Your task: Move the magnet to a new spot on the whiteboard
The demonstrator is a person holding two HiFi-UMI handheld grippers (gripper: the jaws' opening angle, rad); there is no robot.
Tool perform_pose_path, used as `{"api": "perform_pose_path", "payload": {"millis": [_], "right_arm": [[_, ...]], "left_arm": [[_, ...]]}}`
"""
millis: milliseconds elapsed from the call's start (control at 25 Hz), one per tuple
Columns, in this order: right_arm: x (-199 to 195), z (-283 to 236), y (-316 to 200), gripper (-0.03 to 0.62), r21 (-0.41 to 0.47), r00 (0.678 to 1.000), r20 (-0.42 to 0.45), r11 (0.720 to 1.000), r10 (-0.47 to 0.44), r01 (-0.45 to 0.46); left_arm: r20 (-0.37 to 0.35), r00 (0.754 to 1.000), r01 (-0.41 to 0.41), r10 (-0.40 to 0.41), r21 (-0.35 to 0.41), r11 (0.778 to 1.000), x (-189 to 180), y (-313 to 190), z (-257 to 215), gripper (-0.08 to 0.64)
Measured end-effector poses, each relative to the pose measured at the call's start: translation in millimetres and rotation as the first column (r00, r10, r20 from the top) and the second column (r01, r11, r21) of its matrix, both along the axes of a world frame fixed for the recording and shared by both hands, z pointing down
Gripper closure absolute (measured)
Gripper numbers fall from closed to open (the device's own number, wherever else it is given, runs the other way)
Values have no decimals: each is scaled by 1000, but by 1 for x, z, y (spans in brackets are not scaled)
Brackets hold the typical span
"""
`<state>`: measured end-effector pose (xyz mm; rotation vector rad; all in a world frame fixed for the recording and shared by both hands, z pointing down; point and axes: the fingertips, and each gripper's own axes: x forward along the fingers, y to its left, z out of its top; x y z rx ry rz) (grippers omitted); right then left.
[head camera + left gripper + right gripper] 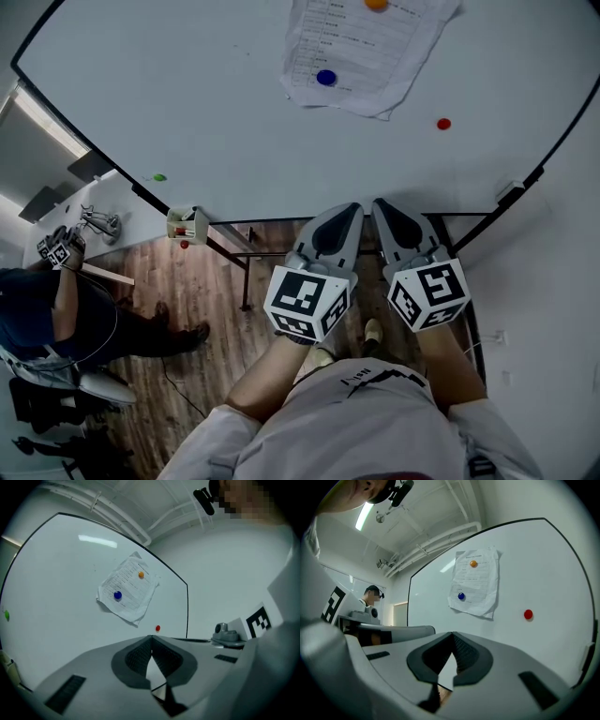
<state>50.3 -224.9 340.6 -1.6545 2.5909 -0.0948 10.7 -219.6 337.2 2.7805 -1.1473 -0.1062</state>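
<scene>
The whiteboard [206, 103] fills the top of the head view. A red magnet [443, 123] sits alone on it, to the right of a sheet of paper [361, 52] pinned by a blue magnet [325, 77] and an orange magnet [376, 4]. A green magnet [159, 176] is far left. My left gripper [347, 212] and right gripper [383, 206] hang side by side below the board's lower edge, apart from it, both shut on nothing. In the left gripper view the red magnet [157, 628] lies just above the closed gripper [151, 637]. In the right gripper view the red magnet [528, 614] is right of the closed gripper [453, 633].
A small box [187, 225] hangs at the board's lower rim, left of my grippers. The board's stand legs [239, 272] cross the wooden floor below. Another person [56, 309] stands at the far left with a marker-cube gripper.
</scene>
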Motion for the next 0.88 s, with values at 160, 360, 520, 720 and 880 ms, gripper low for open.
{"api": "perform_pose_path", "payload": {"millis": [160,360,520,720,880], "right_arm": [[-5,-5,2,578,11,1000,-1,1000,-4,4],[-8,-8,2,578,17,1000,-4,1000,-6,6],[-8,-9,2,578,20,1000,-4,1000,-7,7],[-8,-9,2,578,18,1000,-6,1000,-11,11],[-10,-8,1,578,15,1000,-6,1000,-14,14]], "left_arm": [[-3,1000,5,-5,9,1000,-5,2,-4,549],[-9,1000,13,-13,18,1000,-9,2,-9,549],[-11,1000,15,-15,20,1000,-10,2,-11,549],[-13,1000,18,-18,21,1000,-9,2,-11,549],[-15,1000,22,-22,20,1000,-11,2,-11,549]]}}
